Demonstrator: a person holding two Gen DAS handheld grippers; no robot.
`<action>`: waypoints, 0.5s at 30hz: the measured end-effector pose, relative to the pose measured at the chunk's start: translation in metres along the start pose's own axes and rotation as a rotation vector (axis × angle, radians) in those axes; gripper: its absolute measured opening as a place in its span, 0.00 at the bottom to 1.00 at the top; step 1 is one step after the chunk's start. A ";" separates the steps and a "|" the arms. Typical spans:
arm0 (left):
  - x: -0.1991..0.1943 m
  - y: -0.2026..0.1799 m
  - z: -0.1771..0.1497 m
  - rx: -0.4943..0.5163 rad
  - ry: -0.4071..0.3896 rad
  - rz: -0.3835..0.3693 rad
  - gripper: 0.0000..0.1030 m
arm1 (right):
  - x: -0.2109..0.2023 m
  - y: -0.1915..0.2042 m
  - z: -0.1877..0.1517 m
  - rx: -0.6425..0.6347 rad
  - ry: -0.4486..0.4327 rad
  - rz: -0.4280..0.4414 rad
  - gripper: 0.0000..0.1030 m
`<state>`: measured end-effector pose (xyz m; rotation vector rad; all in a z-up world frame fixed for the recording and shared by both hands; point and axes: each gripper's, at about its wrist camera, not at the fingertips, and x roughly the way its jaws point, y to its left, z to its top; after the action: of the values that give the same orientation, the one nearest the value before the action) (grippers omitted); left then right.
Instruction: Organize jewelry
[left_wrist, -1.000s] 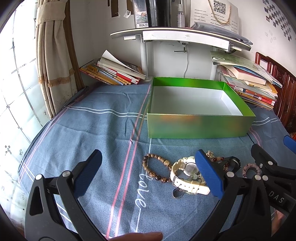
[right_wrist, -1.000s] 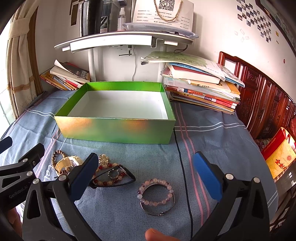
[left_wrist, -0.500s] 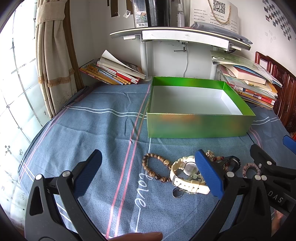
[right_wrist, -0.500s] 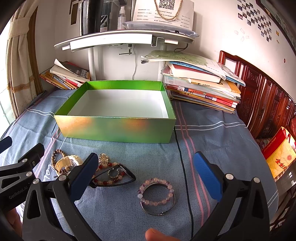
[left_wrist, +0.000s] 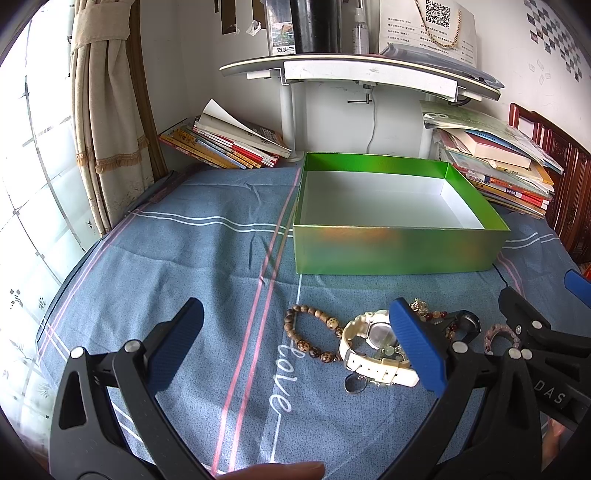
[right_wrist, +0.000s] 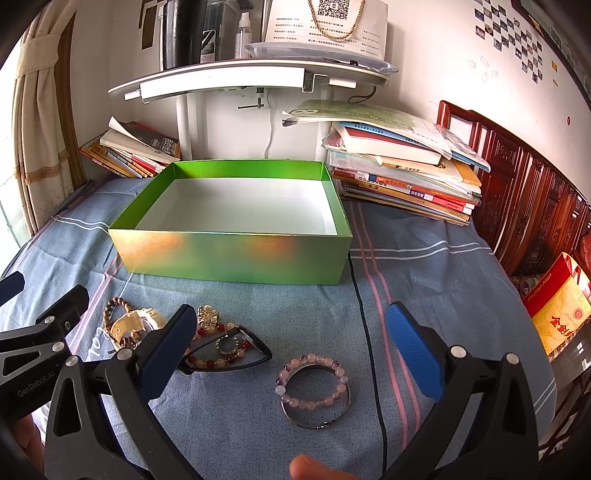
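An empty green box (left_wrist: 399, 251) (right_wrist: 236, 254) with a white floor stands on the blue cloth. In front of it lie a brown bead bracelet (left_wrist: 314, 334) (right_wrist: 110, 308), a white watch (left_wrist: 373, 354) (right_wrist: 135, 323), a red and cream bead bracelet (right_wrist: 218, 350) on a black triangular piece, and a pink bead bracelet (right_wrist: 314, 380) over a metal bangle. My left gripper (left_wrist: 295, 347) is open, with the brown bracelet between its fingers' line of sight. My right gripper (right_wrist: 291, 347) is open above the pink bracelet. Neither holds anything.
Book stacks (left_wrist: 229, 147) (right_wrist: 402, 173) flank the box at the back, under a white shelf stand (left_wrist: 354, 70). A curtain (left_wrist: 107, 110) hangs at left. A dark wooden bed frame (right_wrist: 532, 210) and a red and yellow bag (right_wrist: 561, 306) are at right.
Both grippers have crept slightly forward and lower toward the jewelry; the jaws stay open and the jewelry has not moved.
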<state>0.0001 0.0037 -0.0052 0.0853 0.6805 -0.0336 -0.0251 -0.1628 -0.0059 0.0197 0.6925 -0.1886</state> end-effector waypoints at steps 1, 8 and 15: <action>0.000 0.000 0.000 0.000 0.000 0.000 0.96 | 0.000 0.000 0.000 0.000 0.000 0.000 0.98; 0.000 0.000 0.000 0.000 0.000 0.000 0.96 | 0.000 0.000 0.000 0.000 0.001 0.000 0.98; 0.000 0.000 0.000 -0.001 0.000 0.000 0.96 | 0.001 0.001 0.000 0.000 0.003 0.002 0.98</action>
<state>-0.0001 0.0040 -0.0052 0.0848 0.6806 -0.0331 -0.0241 -0.1619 -0.0069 0.0202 0.6954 -0.1869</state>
